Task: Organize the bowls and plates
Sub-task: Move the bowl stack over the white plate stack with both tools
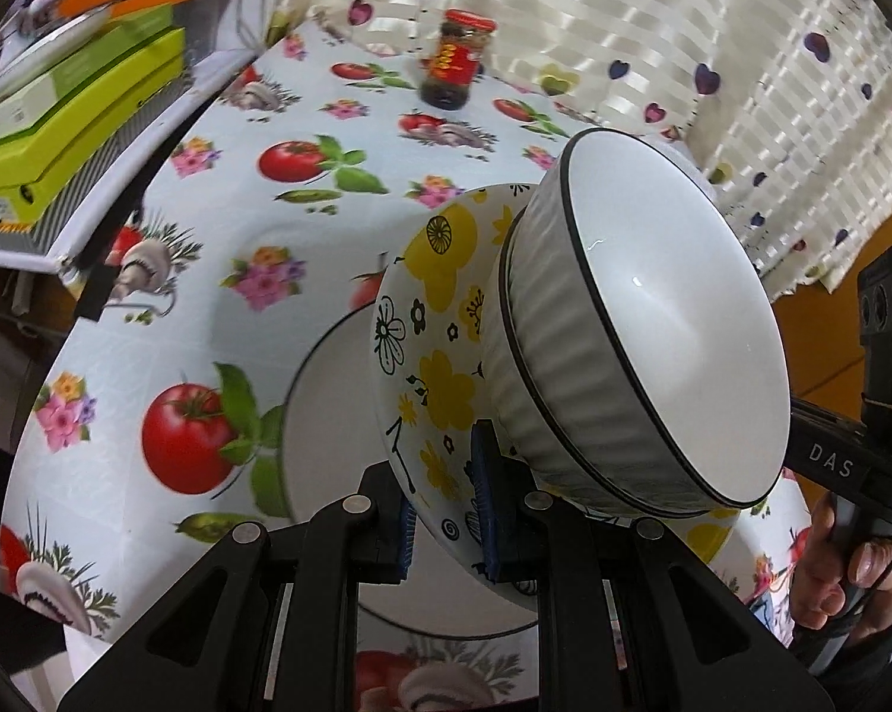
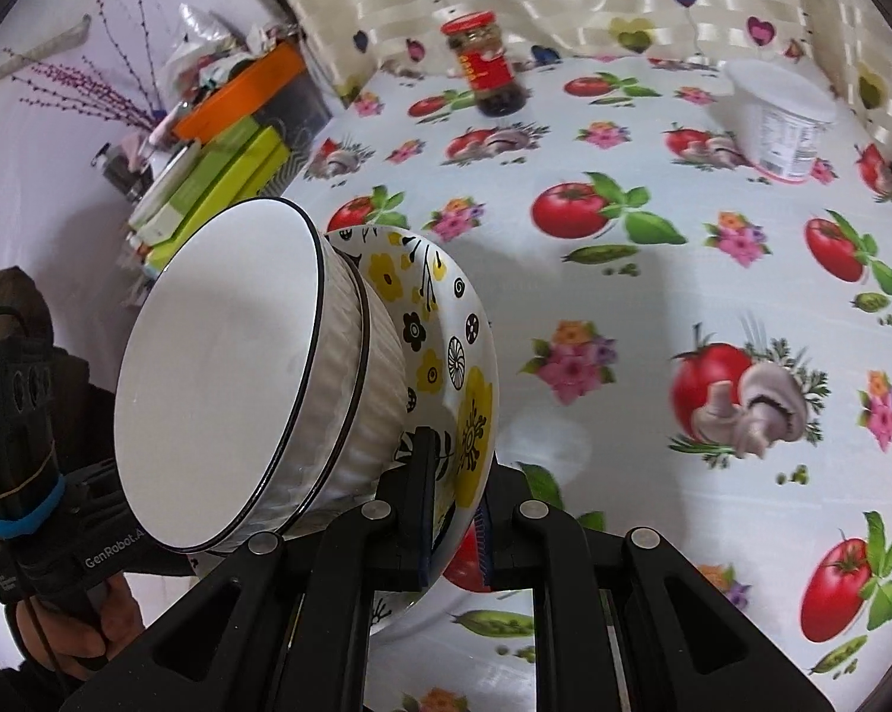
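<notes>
A yellow-flowered plate (image 1: pixel 440 320) carries two stacked white ribbed bowls (image 1: pixel 641 326) with black rims. Both grippers hold it above the table from opposite sides. My left gripper (image 1: pixel 446 516) is shut on the plate's rim. My right gripper (image 2: pixel 454 510) is shut on the opposite rim of the flowered plate (image 2: pixel 475 409), with the bowls (image 2: pixel 256 380) to its left. A white plate with a dark rim (image 1: pixel 321 409) lies on the table under the lifted stack.
The tablecloth (image 2: pixel 653 308) has tomato and mushroom prints. A red-lidded jar (image 2: pixel 487 65) stands at the back and a white tub (image 2: pixel 778 118) at the back right. Green and orange boxes (image 1: pixel 78 107) are stacked at the left. A heart-print curtain (image 1: pixel 653 12) hangs behind.
</notes>
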`<act>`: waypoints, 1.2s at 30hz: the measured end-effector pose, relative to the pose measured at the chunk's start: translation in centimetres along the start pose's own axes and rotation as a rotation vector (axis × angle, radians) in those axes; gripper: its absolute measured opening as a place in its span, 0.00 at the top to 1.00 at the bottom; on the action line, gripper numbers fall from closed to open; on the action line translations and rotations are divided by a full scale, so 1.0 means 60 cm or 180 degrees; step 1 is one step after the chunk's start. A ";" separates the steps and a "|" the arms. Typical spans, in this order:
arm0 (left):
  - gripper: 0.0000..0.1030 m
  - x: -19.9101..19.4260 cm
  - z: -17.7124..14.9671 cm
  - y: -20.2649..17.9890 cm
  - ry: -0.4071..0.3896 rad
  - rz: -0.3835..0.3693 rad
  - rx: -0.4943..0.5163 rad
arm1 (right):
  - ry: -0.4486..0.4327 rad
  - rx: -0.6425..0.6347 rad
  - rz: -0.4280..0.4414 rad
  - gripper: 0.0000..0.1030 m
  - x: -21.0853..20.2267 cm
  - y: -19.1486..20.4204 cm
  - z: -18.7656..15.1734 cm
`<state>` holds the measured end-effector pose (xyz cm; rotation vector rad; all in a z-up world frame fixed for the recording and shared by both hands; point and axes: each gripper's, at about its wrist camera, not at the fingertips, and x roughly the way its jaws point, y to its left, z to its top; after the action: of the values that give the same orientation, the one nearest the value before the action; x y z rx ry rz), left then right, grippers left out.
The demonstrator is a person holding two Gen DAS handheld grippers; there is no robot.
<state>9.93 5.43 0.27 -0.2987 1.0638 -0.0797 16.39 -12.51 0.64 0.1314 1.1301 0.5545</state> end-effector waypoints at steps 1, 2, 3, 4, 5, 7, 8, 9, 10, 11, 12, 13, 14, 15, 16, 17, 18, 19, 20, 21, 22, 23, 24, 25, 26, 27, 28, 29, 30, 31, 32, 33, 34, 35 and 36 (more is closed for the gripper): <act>0.84 0.000 -0.001 0.004 0.0002 0.0017 -0.0012 | 0.0016 -0.0006 0.0008 0.90 0.004 0.002 0.000; 0.84 0.001 -0.003 0.009 0.0008 0.0030 -0.0029 | 0.0033 -0.0012 0.0016 0.90 0.009 0.005 0.001; 0.84 0.001 -0.004 0.013 0.0014 0.0036 -0.0044 | 0.0045 -0.0019 0.0020 0.90 0.014 0.008 0.001; 0.84 0.001 -0.006 0.017 0.0018 0.0039 -0.0056 | 0.0060 -0.0024 0.0026 0.90 0.018 0.010 0.001; 0.84 0.002 -0.007 0.020 0.0025 0.0047 -0.0069 | 0.0075 -0.0030 0.0030 0.90 0.022 0.012 0.000; 0.84 0.004 -0.010 0.026 0.0040 0.0061 -0.0092 | 0.0106 -0.0031 0.0040 0.90 0.030 0.015 0.000; 0.84 0.006 -0.011 0.029 0.0049 0.0068 -0.0100 | 0.0117 -0.0032 0.0040 0.90 0.034 0.016 -0.001; 0.84 0.007 -0.013 0.030 0.0054 0.0069 -0.0106 | 0.0128 -0.0033 0.0039 0.90 0.037 0.017 -0.001; 0.84 0.008 -0.014 0.032 0.0063 0.0068 -0.0116 | 0.0143 -0.0033 0.0039 0.90 0.041 0.018 -0.002; 0.84 0.010 -0.015 0.035 0.0070 0.0066 -0.0126 | 0.0151 -0.0032 0.0038 0.90 0.044 0.018 -0.003; 0.84 0.011 -0.016 0.037 0.0072 0.0066 -0.0127 | 0.0157 -0.0032 0.0036 0.90 0.046 0.019 -0.004; 0.84 0.013 -0.018 0.038 0.0080 0.0065 -0.0135 | 0.0167 -0.0034 0.0033 0.90 0.048 0.019 -0.005; 0.84 0.014 -0.019 0.039 0.0088 0.0062 -0.0143 | 0.0173 -0.0032 0.0030 0.90 0.050 0.019 -0.006; 0.84 0.016 -0.020 0.040 0.0094 0.0062 -0.0145 | 0.0183 -0.0026 0.0027 0.90 0.052 0.018 -0.008; 0.84 0.017 -0.022 0.041 0.0101 0.0064 -0.0146 | 0.0188 -0.0025 0.0026 0.90 0.052 0.018 -0.009; 0.84 0.019 -0.024 0.041 0.0112 0.0066 -0.0146 | 0.0200 -0.0020 0.0025 0.90 0.054 0.017 -0.011; 0.84 0.020 -0.025 0.042 0.0121 0.0065 -0.0148 | 0.0209 -0.0014 0.0025 0.90 0.056 0.017 -0.012; 0.84 0.022 -0.027 0.043 0.0136 0.0063 -0.0158 | 0.0223 -0.0007 0.0021 0.90 0.058 0.016 -0.013; 0.84 0.023 -0.027 0.044 0.0145 0.0066 -0.0161 | 0.0231 0.0001 0.0023 0.90 0.060 0.015 -0.014; 0.84 0.024 -0.027 0.045 0.0145 0.0070 -0.0160 | 0.0234 0.0003 0.0025 0.90 0.061 0.016 -0.015; 0.84 0.023 -0.027 0.045 0.0145 0.0070 -0.0165 | 0.0237 0.0000 0.0022 0.90 0.061 0.016 -0.015; 0.84 0.024 -0.027 0.046 0.0148 0.0070 -0.0170 | 0.0245 -0.0003 0.0020 0.90 0.063 0.017 -0.016; 0.84 0.024 -0.028 0.048 0.0149 0.0070 -0.0176 | 0.0250 -0.0004 0.0019 0.90 0.064 0.018 -0.016; 0.84 0.025 -0.028 0.049 0.0151 0.0074 -0.0180 | 0.0256 -0.0005 0.0018 0.90 0.065 0.018 -0.017; 0.84 0.025 -0.029 0.050 0.0148 0.0078 -0.0181 | 0.0264 -0.0011 0.0012 0.90 0.067 0.019 -0.017; 0.84 0.024 -0.029 0.050 0.0136 0.0081 -0.0179 | 0.0265 -0.0010 0.0011 0.90 0.068 0.019 -0.017; 0.84 0.024 -0.028 0.051 0.0134 0.0080 -0.0188 | 0.0269 0.0002 0.0025 0.90 0.069 0.019 -0.018; 0.84 0.024 -0.027 0.051 0.0133 0.0075 -0.0193 | 0.0274 0.0005 0.0024 0.90 0.069 0.019 -0.018; 0.84 0.024 -0.027 0.051 0.0129 0.0077 -0.0189 | 0.0269 0.0001 0.0023 0.90 0.069 0.018 -0.018; 0.84 0.025 -0.028 0.051 0.0126 0.0080 -0.0183 | 0.0267 0.0001 0.0025 0.90 0.069 0.018 -0.018; 0.84 0.025 -0.028 0.051 0.0121 0.0087 -0.0176 | 0.0266 0.0005 0.0027 0.90 0.070 0.017 -0.018; 0.84 0.025 -0.027 0.052 0.0117 0.0091 -0.0174 | 0.0269 0.0004 0.0026 0.90 0.070 0.018 -0.018; 0.84 0.025 -0.027 0.052 0.0109 0.0098 -0.0170 | 0.0268 0.0003 0.0027 0.90 0.071 0.017 -0.018; 0.84 0.025 -0.027 0.051 0.0099 0.0109 -0.0162 | 0.0269 0.0004 0.0030 0.90 0.072 0.017 -0.018; 0.84 0.024 -0.028 0.051 0.0085 0.0125 -0.0154 | 0.0268 0.0000 0.0028 0.90 0.072 0.017 -0.019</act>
<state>8.95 7.69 -2.58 -0.3209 1.0987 -0.0230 16.37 -9.73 -3.03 0.1140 1.2119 0.5723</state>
